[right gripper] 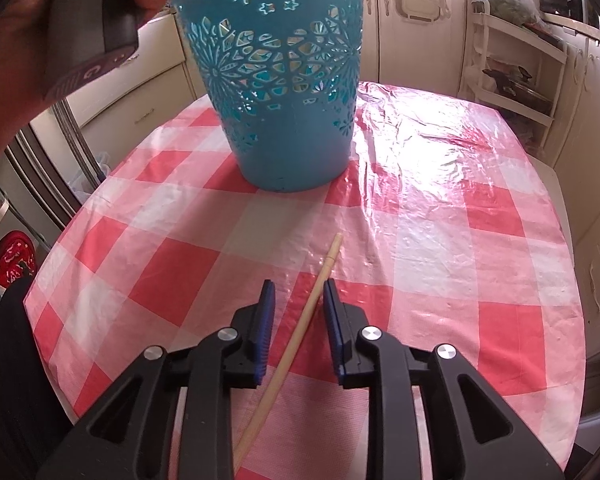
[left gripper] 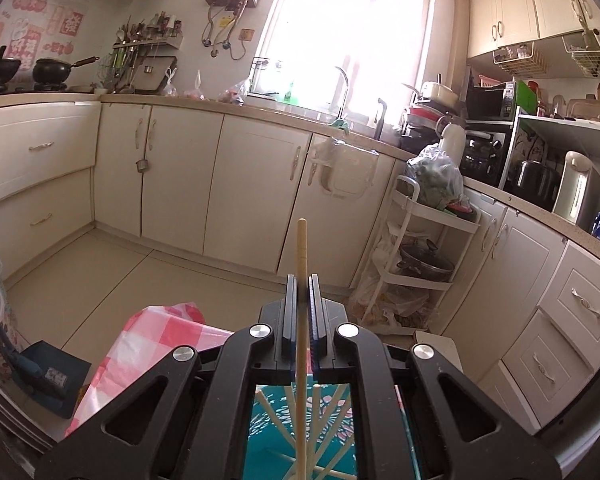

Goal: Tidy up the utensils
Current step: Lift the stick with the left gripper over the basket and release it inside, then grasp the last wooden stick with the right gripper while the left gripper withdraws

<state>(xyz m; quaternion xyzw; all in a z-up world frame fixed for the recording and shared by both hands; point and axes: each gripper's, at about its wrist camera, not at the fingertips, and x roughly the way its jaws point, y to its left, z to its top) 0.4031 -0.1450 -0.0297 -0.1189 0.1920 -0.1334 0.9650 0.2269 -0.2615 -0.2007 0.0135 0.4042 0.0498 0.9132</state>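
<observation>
1. Left hand-held gripper [left gripper: 300, 280] pinches one chopstick [left gripper: 302, 248] upright over the teal basket [left gripper: 272, 432], where several already lie.
2. Right hand-held gripper [right gripper: 299, 286], spread, straddles the last loose chopstick [right gripper: 296, 340] on the counter [right gripper: 440, 240].

Pale wooden chopstick [left gripper: 302, 264] stands upright, clamped between left gripper [left gripper: 302, 284] pads above teal perforated plastic basket [right gripper: 276, 76] holding more loose chopsticks [left gripper: 332, 412]. Second pale wooden chopstick [right gripper: 296, 336] lies diagonally on the checkered desk [right gripper: 440, 240], near the upright basket.
</observation>
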